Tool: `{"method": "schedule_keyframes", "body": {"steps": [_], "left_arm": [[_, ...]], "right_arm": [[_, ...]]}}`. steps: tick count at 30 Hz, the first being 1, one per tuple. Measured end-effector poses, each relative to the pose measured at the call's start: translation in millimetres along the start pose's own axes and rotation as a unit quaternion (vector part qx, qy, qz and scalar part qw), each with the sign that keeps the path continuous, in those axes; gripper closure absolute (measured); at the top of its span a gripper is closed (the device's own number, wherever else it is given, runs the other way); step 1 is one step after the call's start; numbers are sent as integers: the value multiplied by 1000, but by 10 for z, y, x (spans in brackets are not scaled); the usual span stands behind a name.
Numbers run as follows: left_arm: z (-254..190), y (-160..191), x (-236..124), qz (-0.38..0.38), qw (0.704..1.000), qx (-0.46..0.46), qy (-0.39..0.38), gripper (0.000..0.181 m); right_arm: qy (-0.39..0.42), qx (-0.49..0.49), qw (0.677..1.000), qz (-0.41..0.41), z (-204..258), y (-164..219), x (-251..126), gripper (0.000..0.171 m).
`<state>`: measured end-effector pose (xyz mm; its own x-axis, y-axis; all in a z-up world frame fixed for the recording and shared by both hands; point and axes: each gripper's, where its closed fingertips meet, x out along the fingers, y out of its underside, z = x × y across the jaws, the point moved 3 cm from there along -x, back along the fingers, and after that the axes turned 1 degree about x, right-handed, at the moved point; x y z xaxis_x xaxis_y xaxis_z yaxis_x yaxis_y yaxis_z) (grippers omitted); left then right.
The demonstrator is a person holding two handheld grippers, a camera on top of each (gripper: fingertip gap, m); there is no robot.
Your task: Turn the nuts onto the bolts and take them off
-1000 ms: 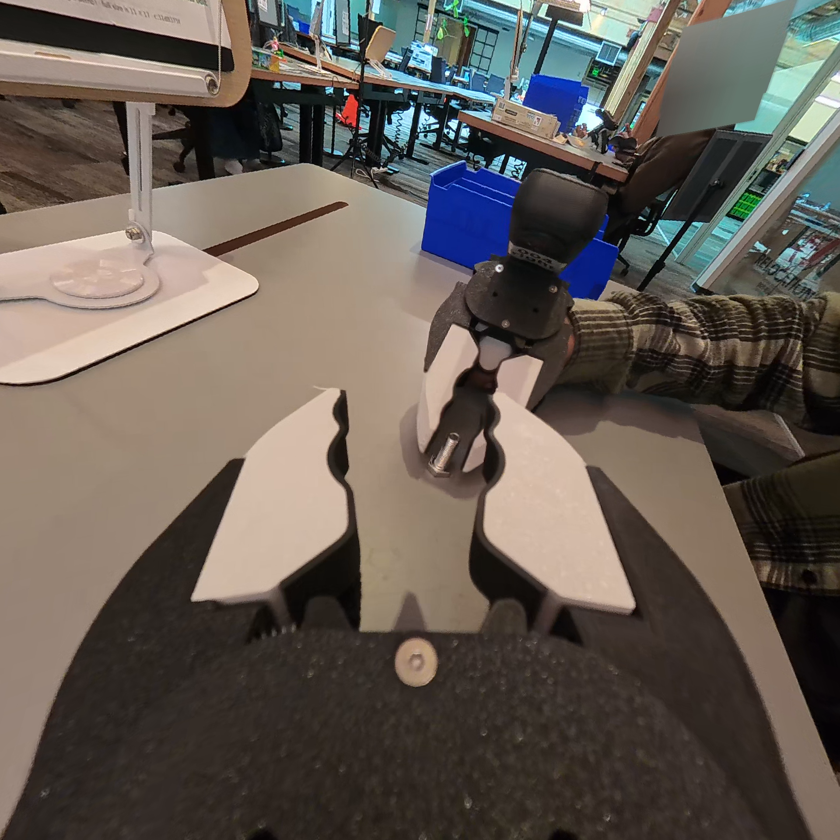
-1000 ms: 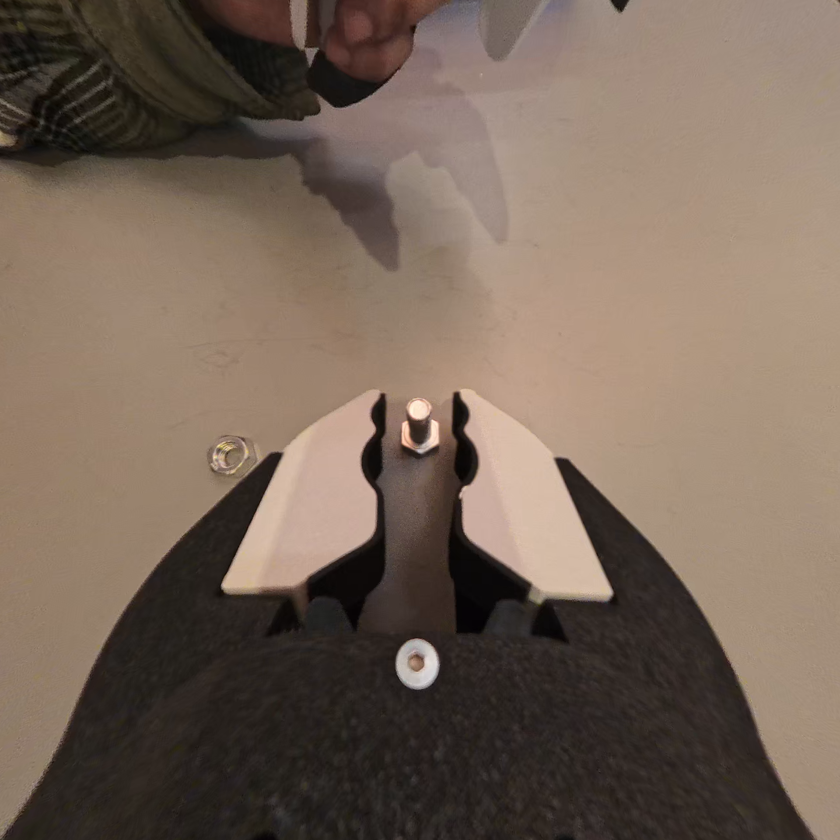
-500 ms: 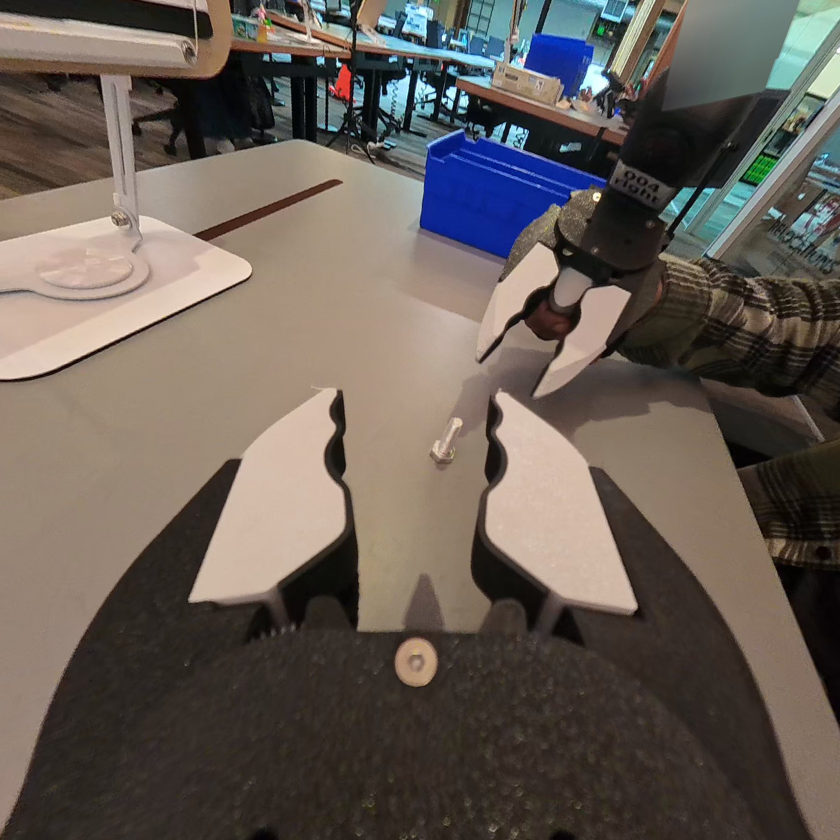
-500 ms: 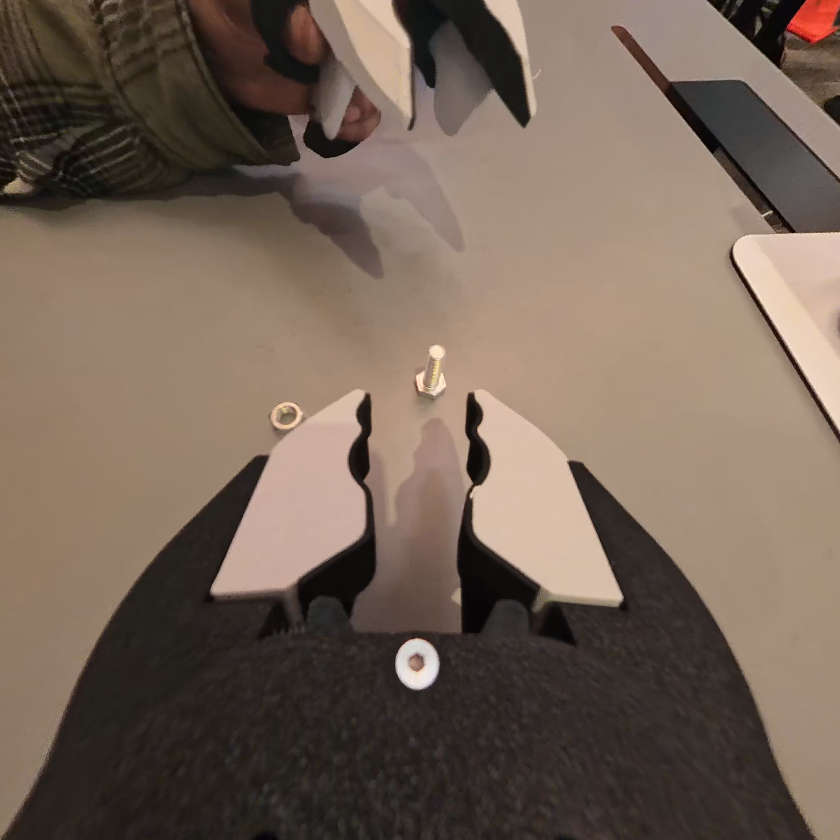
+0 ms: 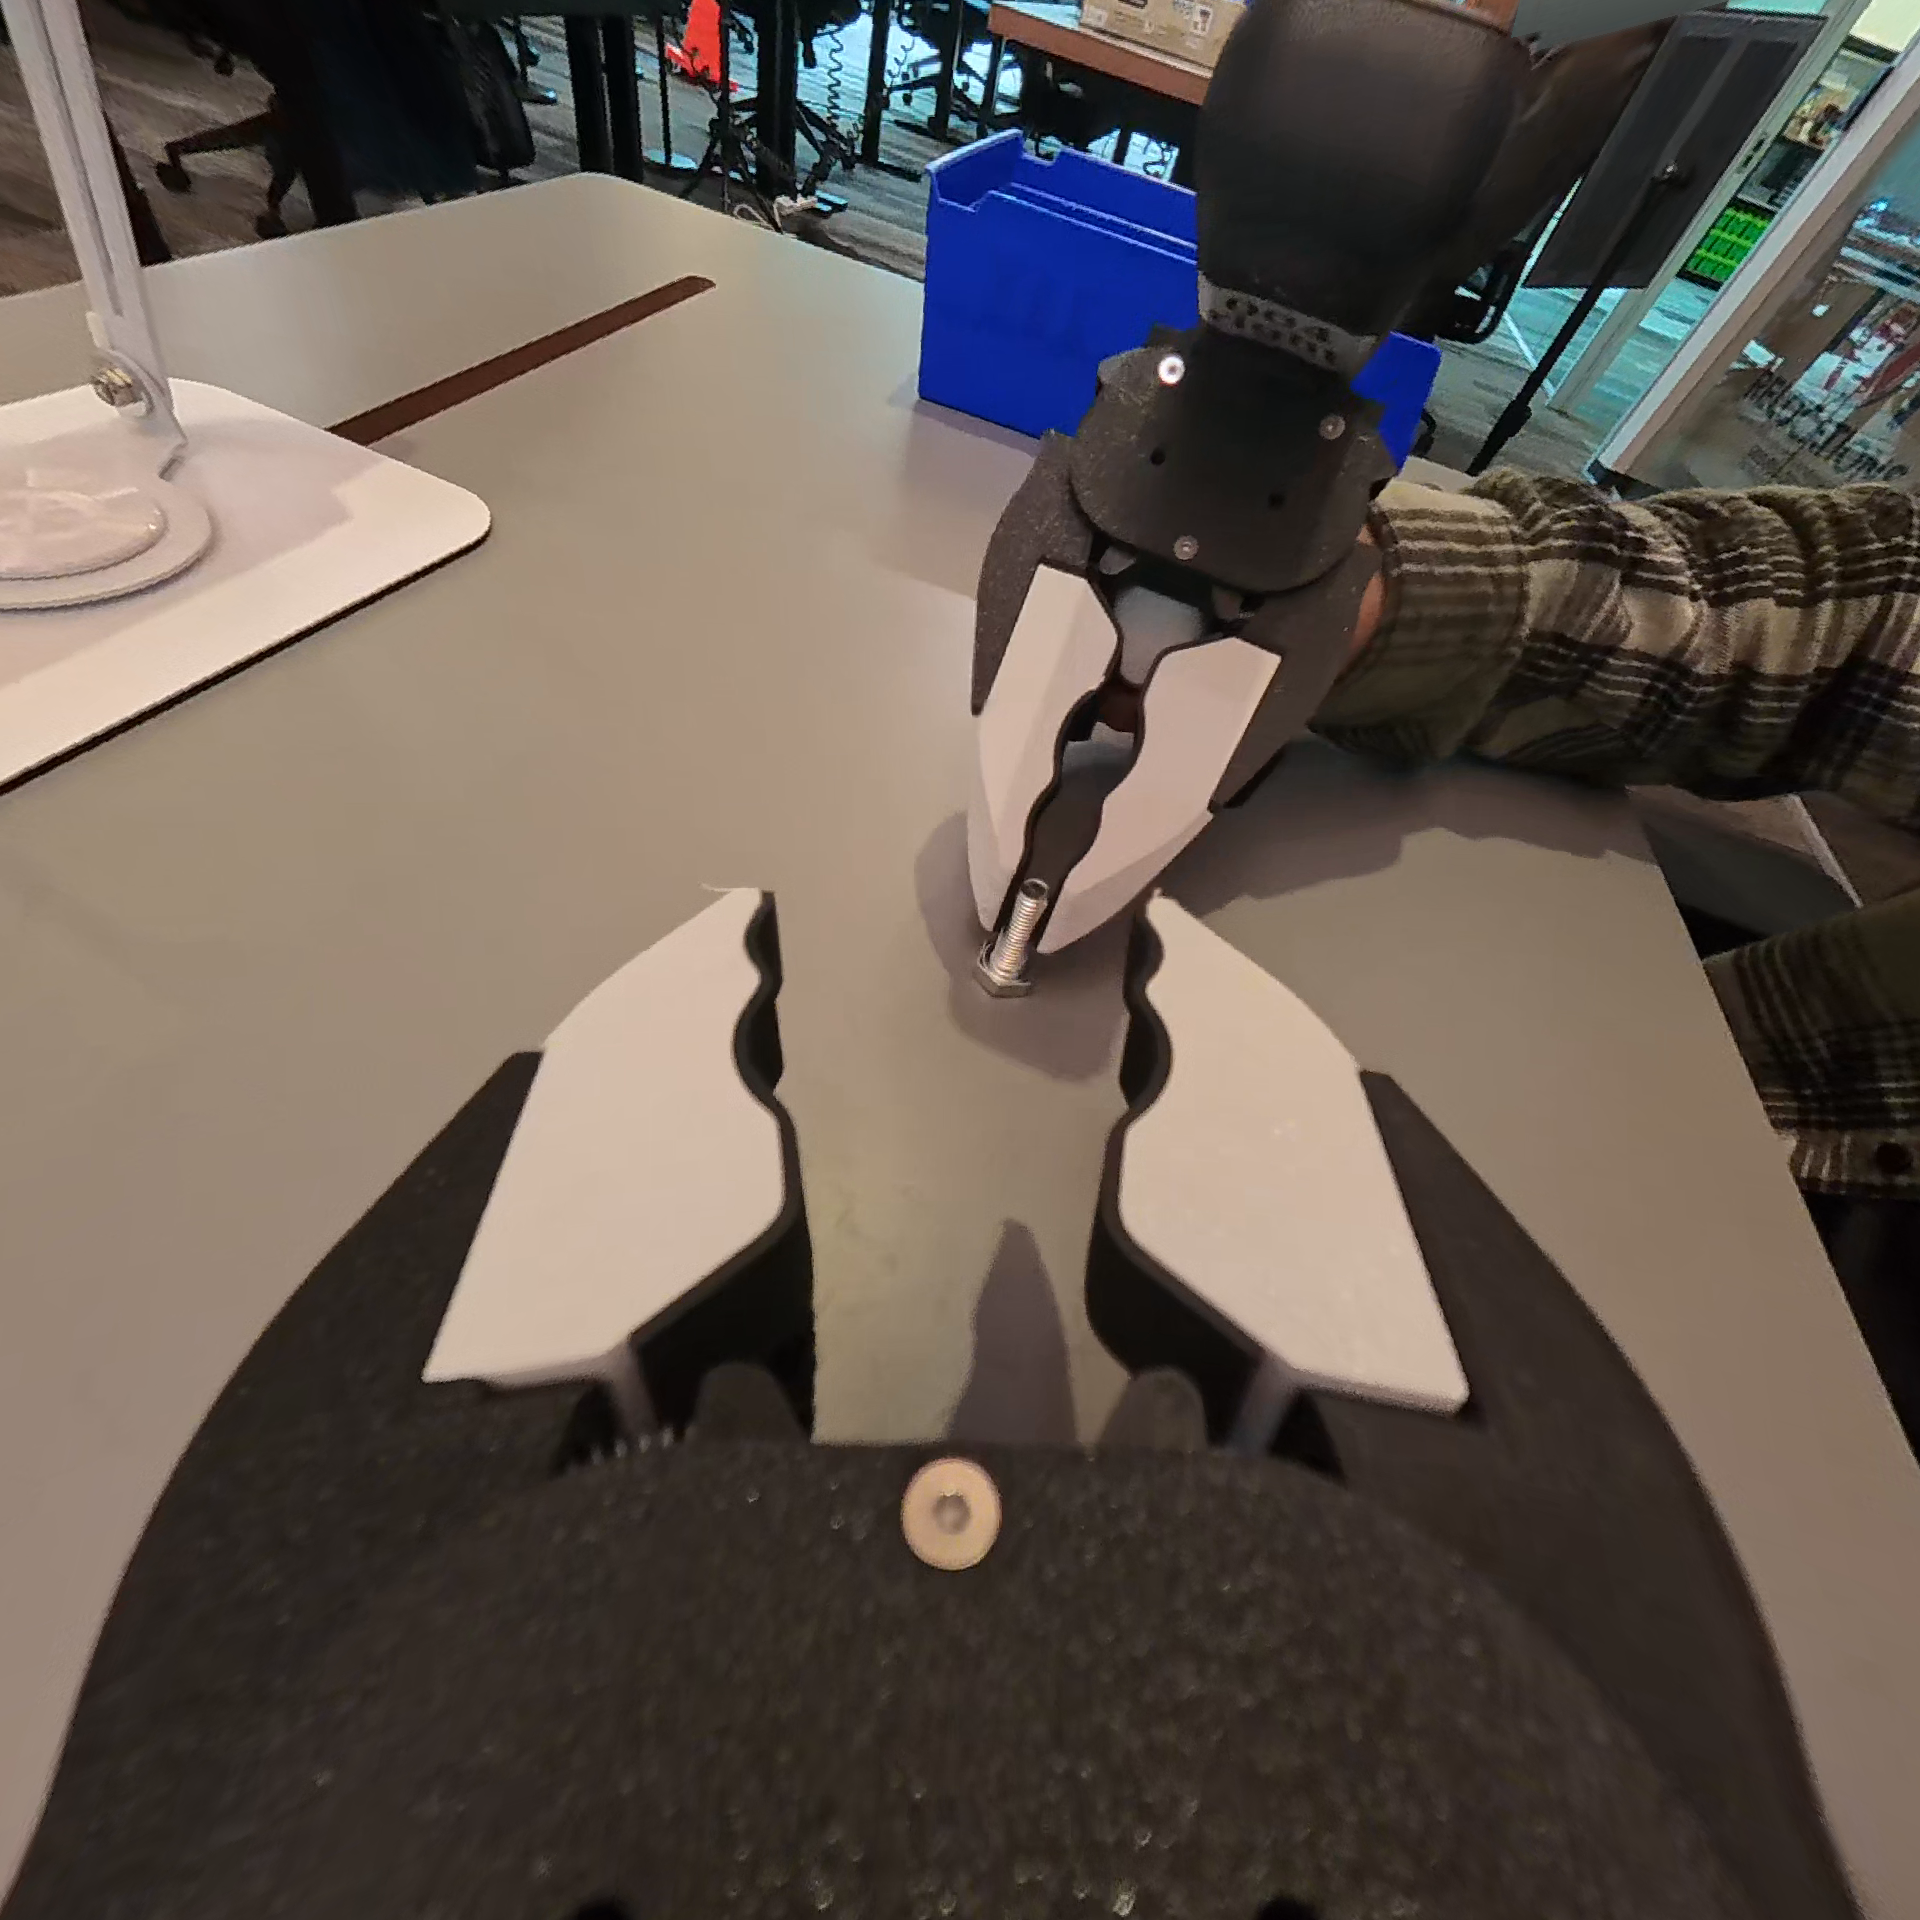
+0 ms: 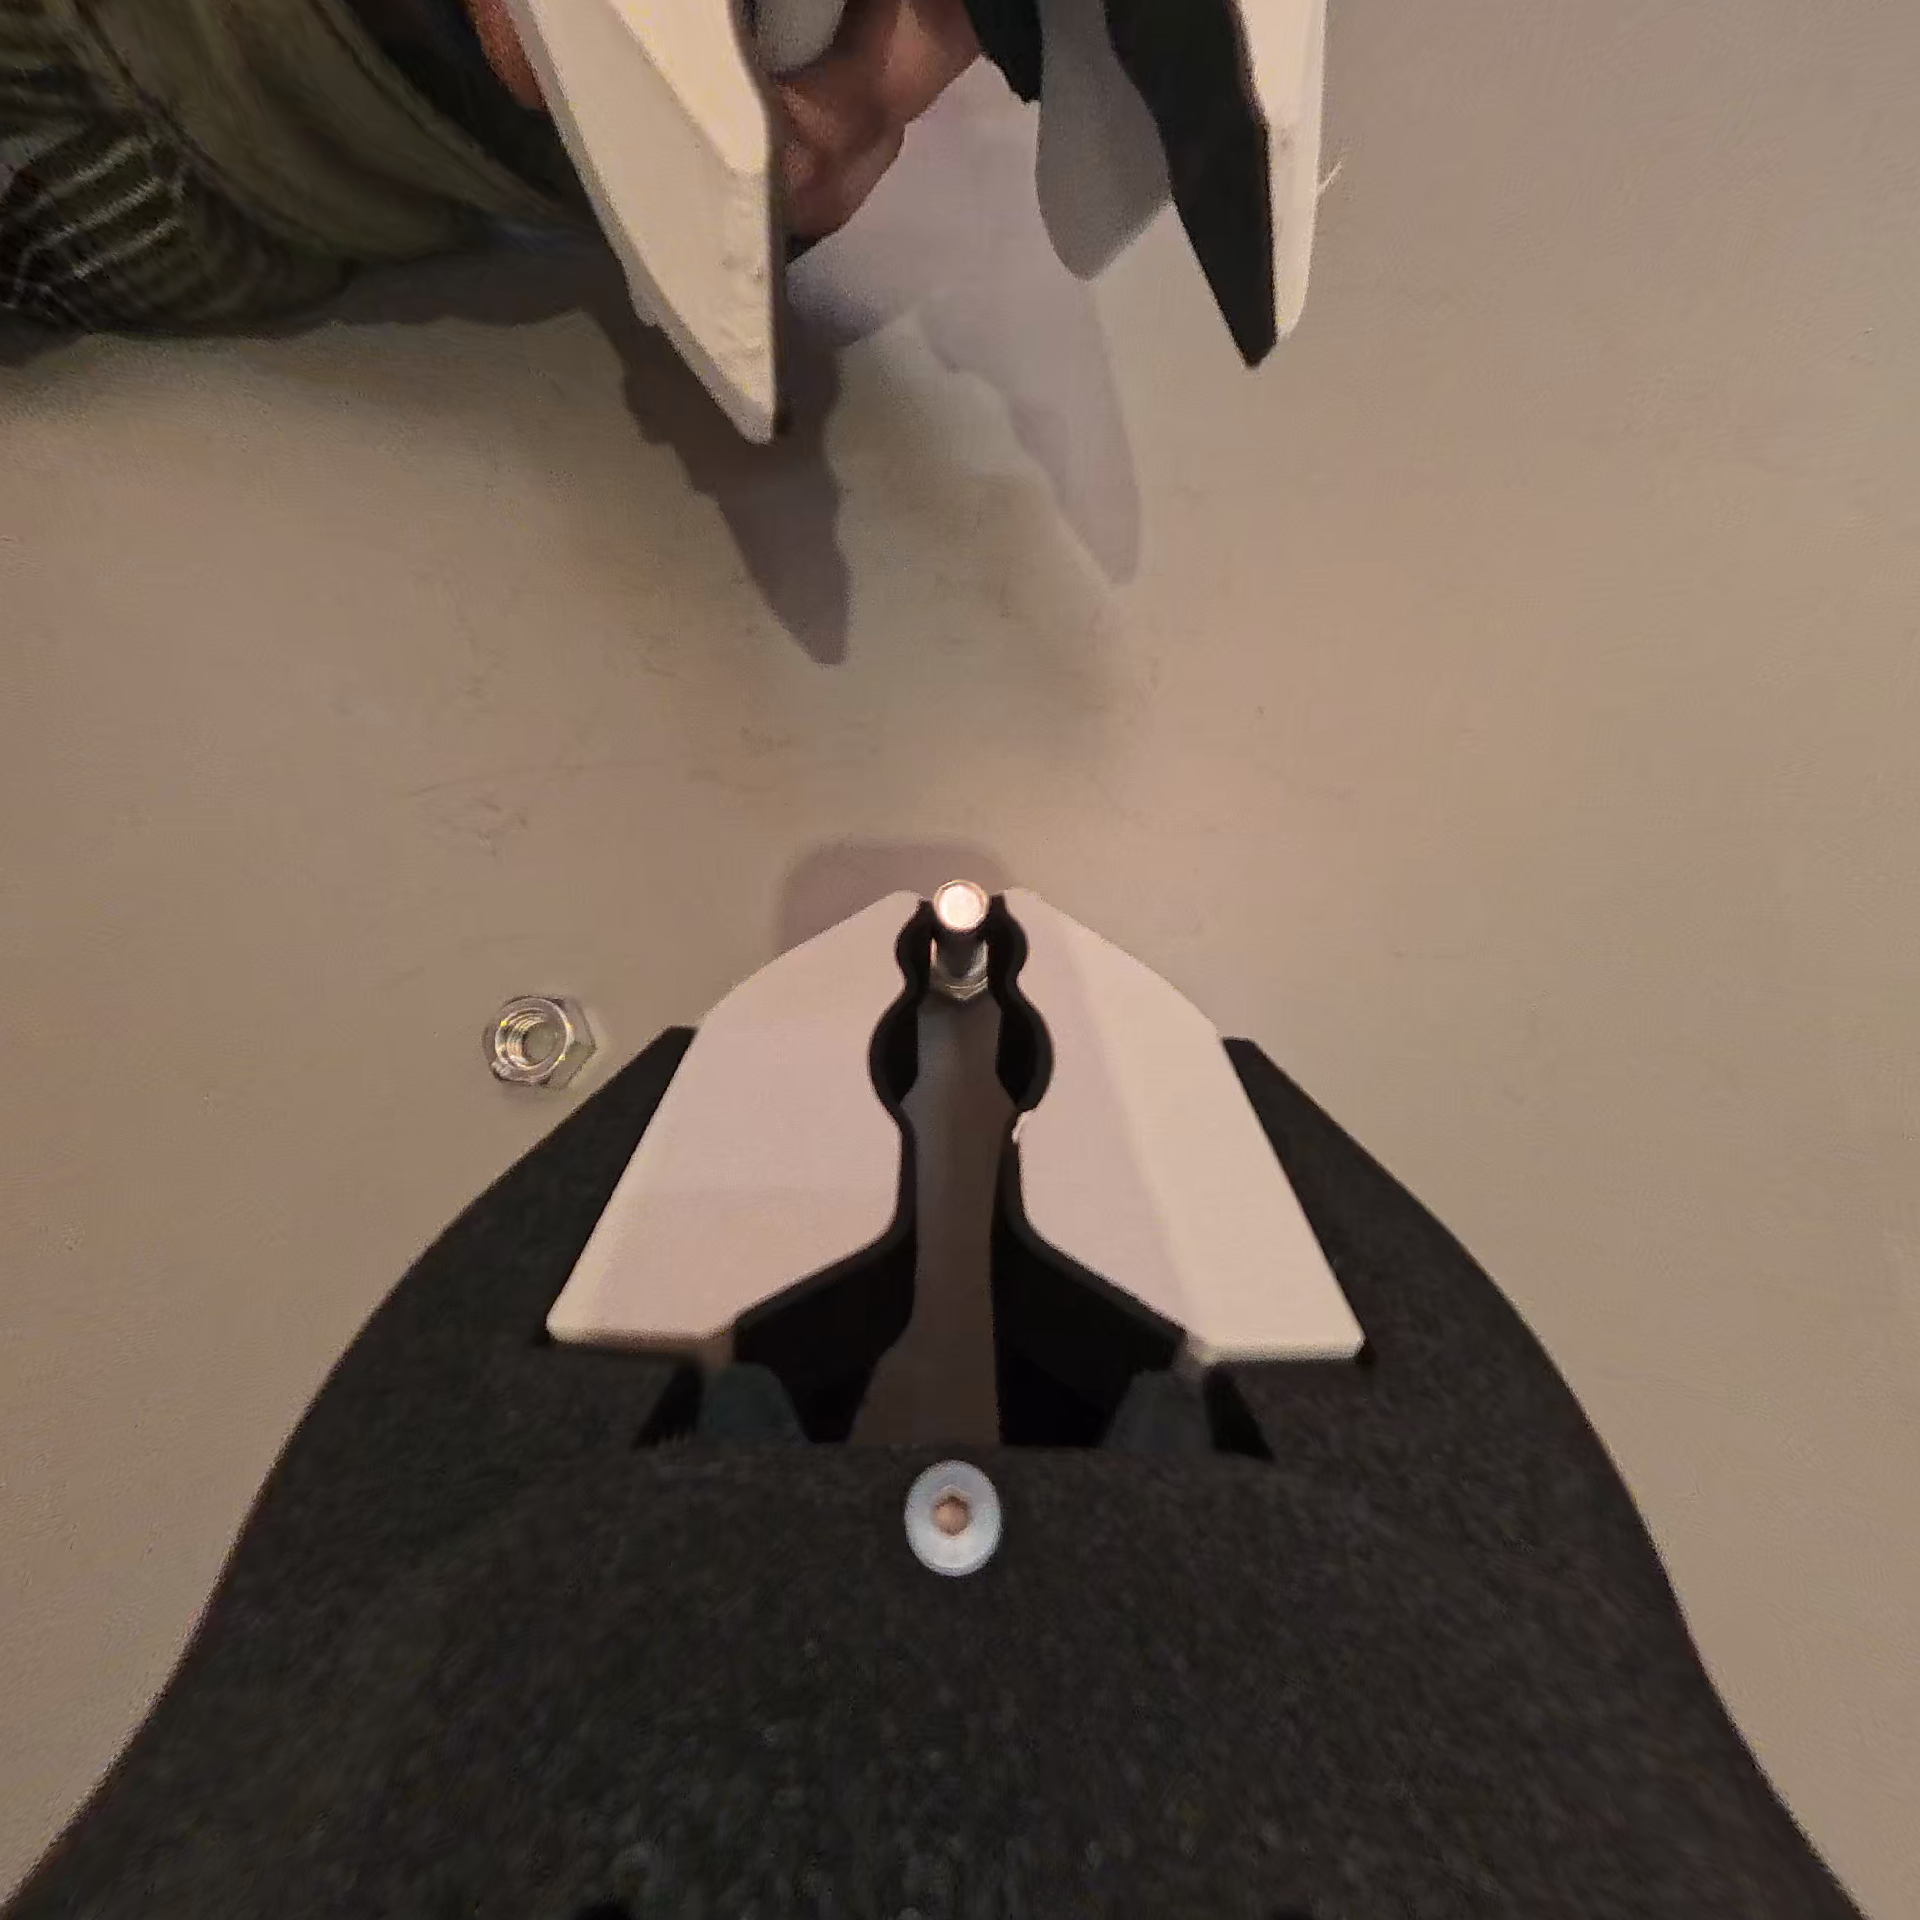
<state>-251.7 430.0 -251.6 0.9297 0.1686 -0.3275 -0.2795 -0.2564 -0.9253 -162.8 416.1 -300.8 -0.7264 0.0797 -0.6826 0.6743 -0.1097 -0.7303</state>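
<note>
right gripper (image 6: pixel 958 906) is clamped on the bolt (image 6: pixel 957 912), tips pinched around the threaded shank near its top end, centre of the right wrist frame. bolt stands roughly upright, hex head down on the grey table (image 5: pixel 582 748); in the left wrist view the same bolt (image 5: pixel 1013 937) sits just above frame centre, leaning slightly toward the right gripper (image 5: pixel 1039 914), which comes down on it from the upper right. plaid sleeve (image 5: pixel 1621 634) behind that gripper, right edge of frame.

loose nut (image 6: pixel 539 1039) lies flat on the table left of centre in the right wrist frame, just beside the right gripper's left finger, not touching the bolt.

left gripper (image 5: pixel 951 904) has fingers spread wide, nothing between them, bare table in the gap. bolt sits just past its tips, nearer the right-hand finger. in the right wrist view the left gripper (image 6: pixel 1013 395) shows at top centre, tips wide apart above the table, pointing down toward the bolt.

farther out in the left wrist view: white stand base (image 5: pixel 208 582) upper left, blue bin (image 5: pixel 1049 291) top centre at the table's far edge.
</note>
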Motion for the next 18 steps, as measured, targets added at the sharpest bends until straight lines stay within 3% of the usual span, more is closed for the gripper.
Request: {"method": "schedule_keyframes", "body": {"steps": [1,8,18], "left_arm": [[-15,-5,6,-2,1000,6,4,118],[-200,-83,133,-35,998,16,41,120],[-385,-151,209,-68,994,27,77,138]], "right_arm": [[0,0,1000,-8,-6,-30,-30,162],[-49,10,994,-93,-2,-590,-489,162],[-83,-14,993,-87,115,-849,-475,162]]}}
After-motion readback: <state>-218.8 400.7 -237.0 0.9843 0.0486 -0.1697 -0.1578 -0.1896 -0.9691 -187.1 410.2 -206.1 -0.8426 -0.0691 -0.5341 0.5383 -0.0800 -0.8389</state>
